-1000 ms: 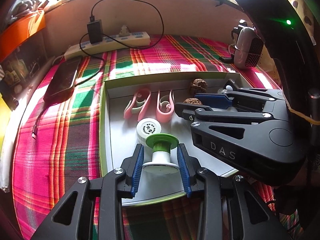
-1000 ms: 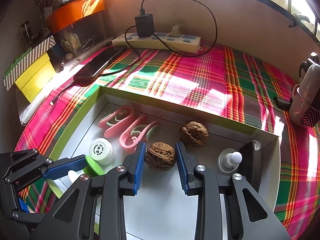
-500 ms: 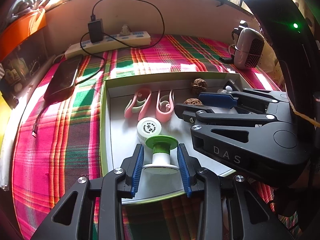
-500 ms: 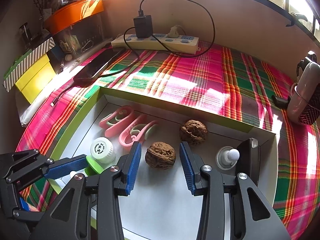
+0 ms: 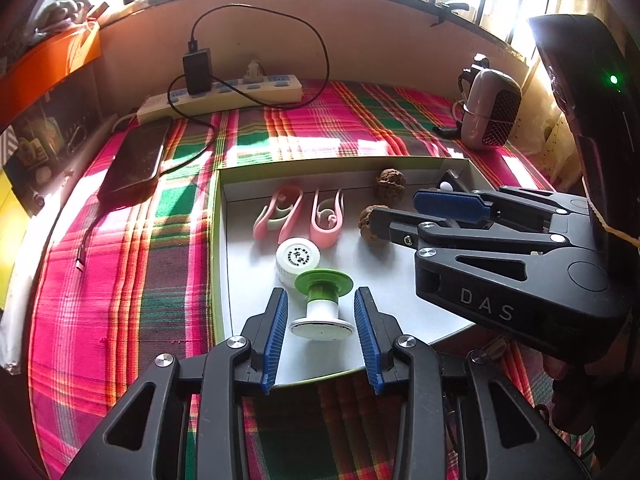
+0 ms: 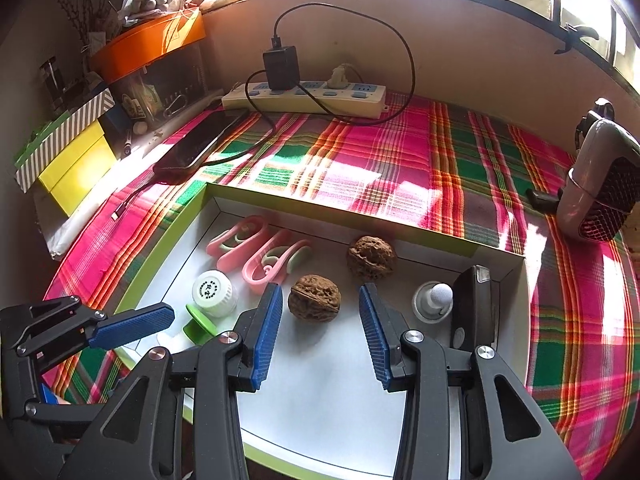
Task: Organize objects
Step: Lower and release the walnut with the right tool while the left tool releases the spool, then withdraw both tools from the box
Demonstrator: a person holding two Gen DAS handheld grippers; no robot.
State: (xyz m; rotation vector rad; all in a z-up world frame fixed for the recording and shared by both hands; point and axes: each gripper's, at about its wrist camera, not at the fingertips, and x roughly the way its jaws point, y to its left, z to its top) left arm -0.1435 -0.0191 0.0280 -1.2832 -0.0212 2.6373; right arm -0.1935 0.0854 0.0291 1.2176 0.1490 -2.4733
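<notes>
A shallow box with a green rim [image 6: 168,236] lies on plaid cloth. On its white floor are two pink clips [image 6: 240,238], a white cap [image 6: 212,292], two walnuts, a white knob [image 6: 434,300] and a black fob [image 6: 472,304]. My right gripper [image 6: 320,294] is open around the nearer walnut [image 6: 314,298], with a gap at each pad. The other walnut [image 6: 371,258] lies just beyond. My left gripper [image 5: 320,291] is open around an upright green-topped spool [image 5: 323,304], its pads close beside the white base. The right gripper [image 5: 394,208] reaches in from the right.
A power strip [image 6: 304,94] with a black charger and a phone [image 6: 196,146] lie at the back left of the cloth. A small grey heater [image 6: 600,192] stands at the right. Yellow [image 6: 72,168] and orange [image 6: 148,44] boxes line the left side.
The right gripper's jaws have spread apart off the nearer walnut, which stays on the box floor. The left gripper and the spool have not moved.
</notes>
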